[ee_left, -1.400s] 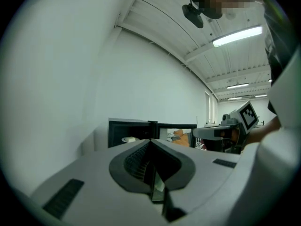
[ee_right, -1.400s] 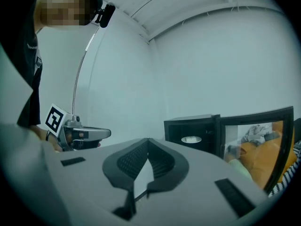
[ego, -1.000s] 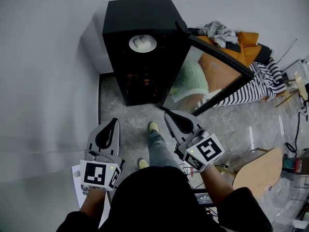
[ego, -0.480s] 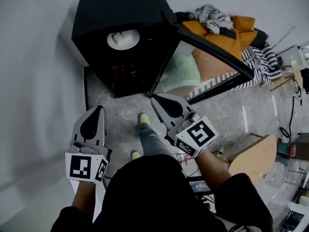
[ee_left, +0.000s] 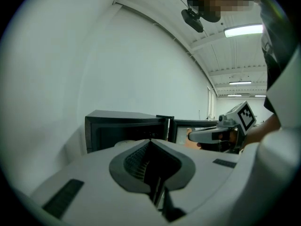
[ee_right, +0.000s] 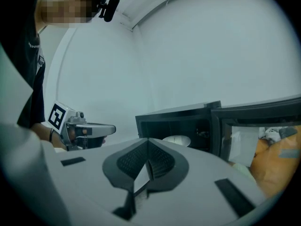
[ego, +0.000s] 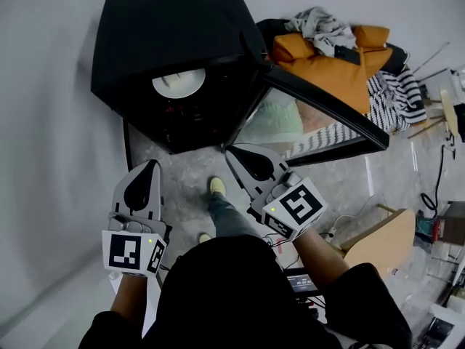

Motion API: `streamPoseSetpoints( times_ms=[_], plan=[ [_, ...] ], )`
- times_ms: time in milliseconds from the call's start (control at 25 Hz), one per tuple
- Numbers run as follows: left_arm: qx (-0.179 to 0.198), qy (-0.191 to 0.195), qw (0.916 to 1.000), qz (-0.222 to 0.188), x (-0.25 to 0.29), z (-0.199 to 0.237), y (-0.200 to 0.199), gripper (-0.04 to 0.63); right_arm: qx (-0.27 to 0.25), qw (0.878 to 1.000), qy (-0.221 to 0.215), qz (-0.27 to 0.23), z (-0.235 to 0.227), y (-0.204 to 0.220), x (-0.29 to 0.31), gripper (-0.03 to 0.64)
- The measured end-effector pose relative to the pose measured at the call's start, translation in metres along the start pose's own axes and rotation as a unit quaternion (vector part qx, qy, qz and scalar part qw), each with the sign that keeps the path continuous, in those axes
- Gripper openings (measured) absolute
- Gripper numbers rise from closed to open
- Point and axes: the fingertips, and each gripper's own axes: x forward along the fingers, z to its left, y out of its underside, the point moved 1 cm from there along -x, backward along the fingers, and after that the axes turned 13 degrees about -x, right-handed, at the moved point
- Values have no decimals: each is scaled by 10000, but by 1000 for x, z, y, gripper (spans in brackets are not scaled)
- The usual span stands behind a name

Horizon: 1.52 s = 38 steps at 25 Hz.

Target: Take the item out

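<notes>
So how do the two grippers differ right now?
The left gripper points straight ahead at the black cabinet; the right gripper slants leftward. The right gripper sits close to the open glass door; the left gripper is farther from it. Both are shut and empty.

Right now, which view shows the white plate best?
The head view: the white plate shows from above inside the black cabinet. The right gripper view shows it edge-on; the left gripper view, barely a sliver.
</notes>
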Motion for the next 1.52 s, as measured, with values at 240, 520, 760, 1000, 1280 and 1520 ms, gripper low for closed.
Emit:
streamPoseSetpoints(
  times_ms=[240, 520, 760, 1000, 1280, 1520],
  plan=[
    [4, -123, 9999, 0, 30, 9, -15, 8, 211, 9997, -64, 67, -19, 1, 24, 6],
    [105, -371, 9993, 23, 56, 11, -22, 8, 619, 9977, -287, -1, -38, 11, 53, 6],
    [132, -611, 9980, -25, 69, 13, -29, 8, 1141, 9931, -285, 21, -55, 24, 76, 6],
    [207, -642, 9977, 44, 72, 17, -27, 8, 1708, 9851, -115, 172, -61, 39, 98, 6],
    [113, -616, 9980, 37, 76, 26, -30, 8, 2550, 9663, -13, 360, -67, 63, 125, 15],
    [107, -729, 9973, 54, 68, 42, -30, 8, 3292, 9428, 292, 439, -74, 86, 153, 76]
  ],
)
